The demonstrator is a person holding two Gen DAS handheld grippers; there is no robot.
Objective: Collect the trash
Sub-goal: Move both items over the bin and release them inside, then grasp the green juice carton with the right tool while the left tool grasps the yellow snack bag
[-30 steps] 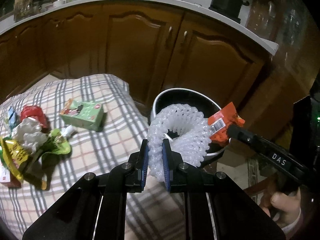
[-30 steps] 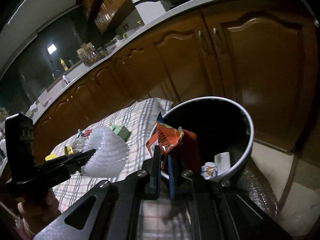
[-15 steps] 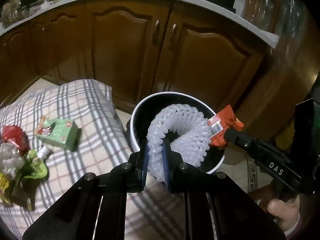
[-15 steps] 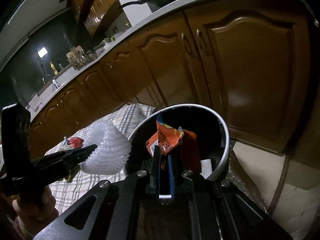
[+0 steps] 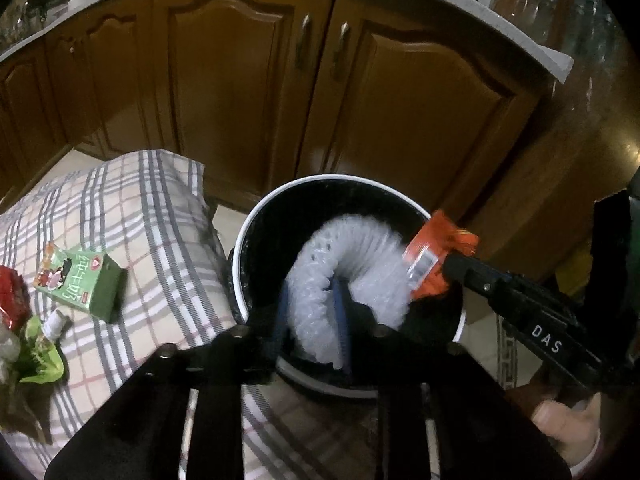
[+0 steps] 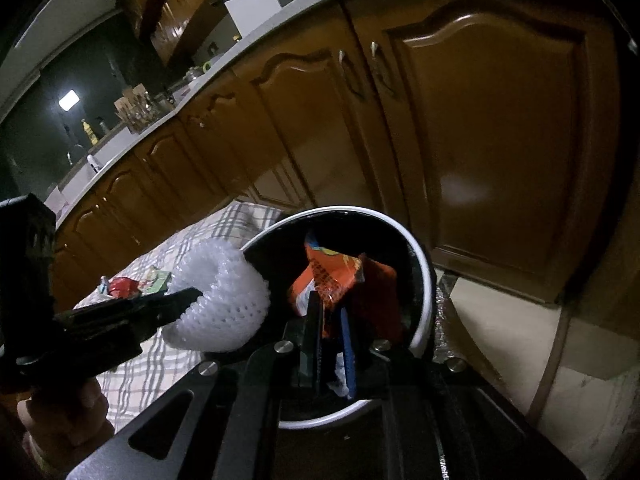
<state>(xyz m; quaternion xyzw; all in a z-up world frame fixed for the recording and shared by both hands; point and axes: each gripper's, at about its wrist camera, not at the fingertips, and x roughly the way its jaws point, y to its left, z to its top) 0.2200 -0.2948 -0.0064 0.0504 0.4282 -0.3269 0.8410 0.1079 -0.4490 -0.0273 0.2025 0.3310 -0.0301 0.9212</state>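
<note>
My left gripper point(image 5: 313, 320) is shut on a white foam net sleeve point(image 5: 352, 256) and holds it over the mouth of the round black bin with a white rim point(image 5: 256, 216). My right gripper point(image 6: 332, 316) is shut on an orange snack wrapper point(image 6: 328, 276), also over the bin point(image 6: 424, 280). In the left wrist view the wrapper point(image 5: 436, 252) touches the sleeve's right end. In the right wrist view the sleeve point(image 6: 216, 304) hangs at the bin's left rim.
A checked cloth point(image 5: 132, 216) left of the bin carries a green carton point(image 5: 76, 280), a red wrapper point(image 5: 12, 300) and green and white scraps point(image 5: 40, 360). Brown cabinet doors point(image 5: 248, 92) stand close behind the bin. Pale floor point(image 6: 520, 336) lies to its right.
Both grippers have moved forward and down, bringing the sleeve and the wrapper from the bin's near rim to over its opening. Both grips stay shut.
</note>
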